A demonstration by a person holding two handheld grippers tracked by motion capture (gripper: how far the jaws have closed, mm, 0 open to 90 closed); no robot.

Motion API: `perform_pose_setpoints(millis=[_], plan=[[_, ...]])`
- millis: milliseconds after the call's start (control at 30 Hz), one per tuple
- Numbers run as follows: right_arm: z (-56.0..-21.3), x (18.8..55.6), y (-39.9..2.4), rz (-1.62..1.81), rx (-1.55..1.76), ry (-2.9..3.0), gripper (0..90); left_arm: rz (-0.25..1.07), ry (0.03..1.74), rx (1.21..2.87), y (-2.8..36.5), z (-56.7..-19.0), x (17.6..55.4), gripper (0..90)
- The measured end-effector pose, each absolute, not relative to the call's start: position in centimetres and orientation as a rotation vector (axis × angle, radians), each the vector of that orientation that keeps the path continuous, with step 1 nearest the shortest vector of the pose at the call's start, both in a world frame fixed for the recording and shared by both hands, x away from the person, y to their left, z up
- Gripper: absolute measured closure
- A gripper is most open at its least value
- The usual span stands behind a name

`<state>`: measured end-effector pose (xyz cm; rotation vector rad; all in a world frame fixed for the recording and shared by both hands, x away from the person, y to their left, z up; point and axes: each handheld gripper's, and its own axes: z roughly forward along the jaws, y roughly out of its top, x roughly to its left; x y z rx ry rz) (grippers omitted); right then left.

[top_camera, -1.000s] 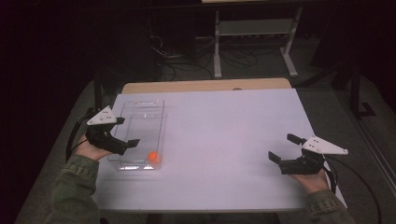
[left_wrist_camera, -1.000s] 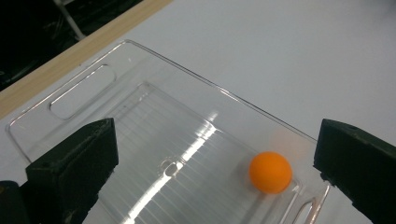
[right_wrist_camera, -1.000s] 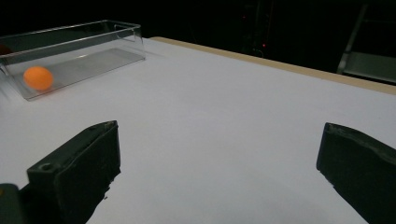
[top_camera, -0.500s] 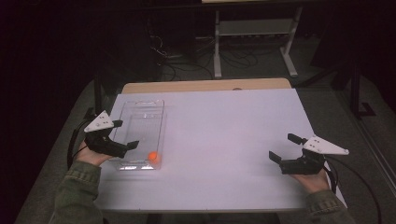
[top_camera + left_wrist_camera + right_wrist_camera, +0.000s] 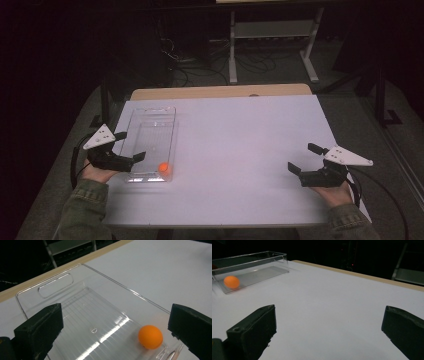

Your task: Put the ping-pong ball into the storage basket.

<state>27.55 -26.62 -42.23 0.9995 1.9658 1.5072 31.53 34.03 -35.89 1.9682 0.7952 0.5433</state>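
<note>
A small orange ball (image 5: 164,168) lies in the near end of a clear plastic tray (image 5: 150,109) on the left of the white table. My left gripper (image 5: 130,146) hovers open over the tray's near left rim, jaws wide apart and empty. In the left gripper view the ball (image 5: 150,337) rests on the tray (image 5: 112,281) floor, just inside the right jaw of my gripper (image 5: 117,325). My right gripper (image 5: 305,158) is open and empty near the table's front right. From there the ball (image 5: 231,281) and the tray (image 5: 262,255) show far off, beyond my right gripper (image 5: 329,327).
The white table top (image 5: 240,145) lies between the tray and the right gripper. A wooden strip (image 5: 220,91) runs along its far edge. Beyond it, a metal shelf frame (image 5: 272,30) and cables (image 5: 195,70) sit on the dark floor.
My left gripper has drawn back a little toward the person and to the left, still open. The ball has stayed in the tray. The right gripper has hardly moved.
</note>
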Motion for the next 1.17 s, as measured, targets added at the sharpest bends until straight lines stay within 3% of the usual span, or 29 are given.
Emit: perform_pose_setpoints(millis=[667,1167], plan=[[-42.3,27.4,-26.7,1.511,0.997,1.952,0.0,0.592,0.869,1.703,36.6,-37.6,29.6,0.0],[-42.4,27.3,-26.7,1.525,0.995,1.939,0.0,0.634,0.902,1.648,37.0,-39.2,28.8,0.0]])
